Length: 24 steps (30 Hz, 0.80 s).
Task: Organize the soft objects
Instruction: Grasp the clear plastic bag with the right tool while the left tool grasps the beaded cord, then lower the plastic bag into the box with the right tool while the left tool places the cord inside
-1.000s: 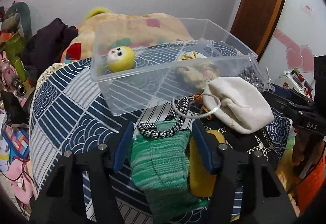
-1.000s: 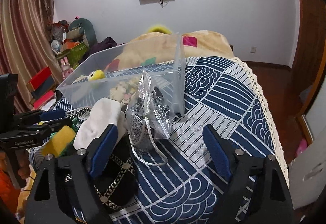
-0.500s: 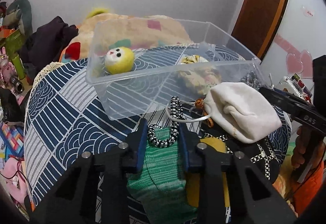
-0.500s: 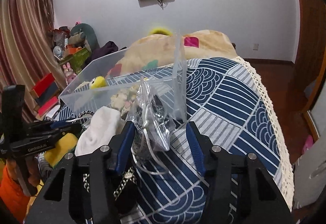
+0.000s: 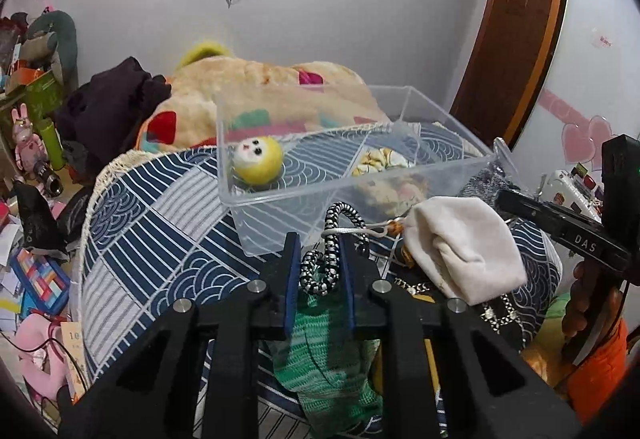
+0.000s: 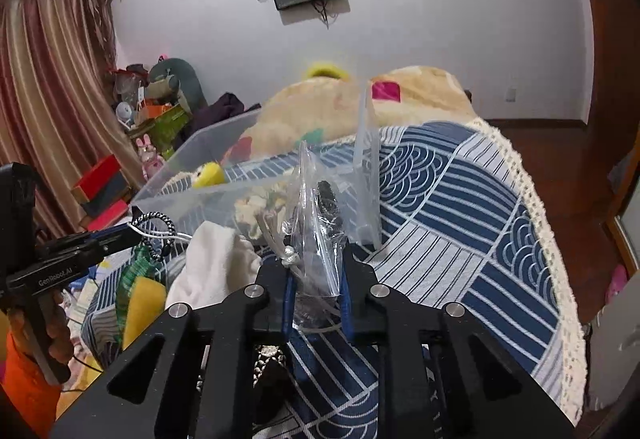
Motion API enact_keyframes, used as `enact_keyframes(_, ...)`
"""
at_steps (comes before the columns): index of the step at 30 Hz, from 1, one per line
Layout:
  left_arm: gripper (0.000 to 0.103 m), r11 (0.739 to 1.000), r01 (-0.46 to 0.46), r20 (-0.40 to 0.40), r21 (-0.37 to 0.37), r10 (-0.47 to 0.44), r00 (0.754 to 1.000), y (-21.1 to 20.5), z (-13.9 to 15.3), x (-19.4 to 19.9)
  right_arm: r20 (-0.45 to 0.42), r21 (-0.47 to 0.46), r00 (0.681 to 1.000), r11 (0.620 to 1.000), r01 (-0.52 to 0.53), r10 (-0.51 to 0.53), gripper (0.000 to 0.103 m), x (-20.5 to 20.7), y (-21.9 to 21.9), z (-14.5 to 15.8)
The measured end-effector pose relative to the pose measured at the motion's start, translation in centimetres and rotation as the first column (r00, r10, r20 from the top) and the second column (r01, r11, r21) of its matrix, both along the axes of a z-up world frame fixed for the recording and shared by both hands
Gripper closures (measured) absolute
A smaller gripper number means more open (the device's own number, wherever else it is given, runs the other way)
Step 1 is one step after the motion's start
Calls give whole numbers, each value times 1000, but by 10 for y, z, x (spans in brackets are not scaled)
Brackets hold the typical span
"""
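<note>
My left gripper (image 5: pixel 320 259) is shut on a green knitted pouch (image 5: pixel 328 351) with a black-and-white cord (image 5: pixel 328 263), lifted just in front of the clear plastic bin (image 5: pixel 280 199). The bin holds a yellow plush ball (image 5: pixel 258 161) and a patterned cloth (image 5: pixel 380 161). My right gripper (image 6: pixel 316 279) is shut on a clear plastic bag (image 6: pixel 316 223) with dark contents, held up by the bin's corner (image 6: pixel 366 167). A white pouch (image 5: pixel 460 247) lies on a black studded bag (image 5: pixel 496 311); the white pouch also shows in the right wrist view (image 6: pixel 212 267).
The bin stands on a blue-and-white patterned cloth (image 6: pixel 460 207) over a round table. A yellow item (image 6: pixel 142 303) lies by the green pouch. A big plush blanket heap (image 5: pixel 260 87) is behind. Toys and boxes (image 5: pixel 32 143) crowd the floor at left.
Both grippers went from open to shut: the left closed on the green pouch and its cord, the right on the clear bag. Both objects have been raised slightly.
</note>
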<state>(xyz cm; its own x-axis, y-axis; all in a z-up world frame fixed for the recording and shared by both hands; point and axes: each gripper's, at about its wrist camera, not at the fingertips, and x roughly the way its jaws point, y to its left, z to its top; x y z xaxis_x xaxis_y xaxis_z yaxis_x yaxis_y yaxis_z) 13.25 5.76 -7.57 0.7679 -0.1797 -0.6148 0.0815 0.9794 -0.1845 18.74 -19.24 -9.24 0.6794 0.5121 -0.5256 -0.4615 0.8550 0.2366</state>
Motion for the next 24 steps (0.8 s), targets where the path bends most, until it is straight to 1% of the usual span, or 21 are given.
enact_keyframes(6, 85, 1000, 8, 38, 14, -8, 999, -2, 15, -7, 52, 30, 999, 1000, 4, -5, 87, -8, -7, 16)
enact_keyframes(12, 85, 999, 13, 78, 30, -15, 997, -7, 31, -10, 105, 47, 994, 999, -2, -2, 87, -11, -2, 33)
enact_keyframes(18, 86, 999, 33, 98, 17, -34, 995, -10, 42, -3, 150, 52, 989, 999, -8, 0, 87, -8, 4, 47)
enact_keyframes(21, 86, 999, 34, 108, 24, -37, 993, -12, 46, 2, 176, 47, 984, 999, -11, 3, 87, -6, 8, 53)
enact_keyframes(24, 86, 999, 29, 114, 15, -31, 993, -11, 50, 11, 191, 38, 981, 999, -19, 12, 87, 1, 16, 58)
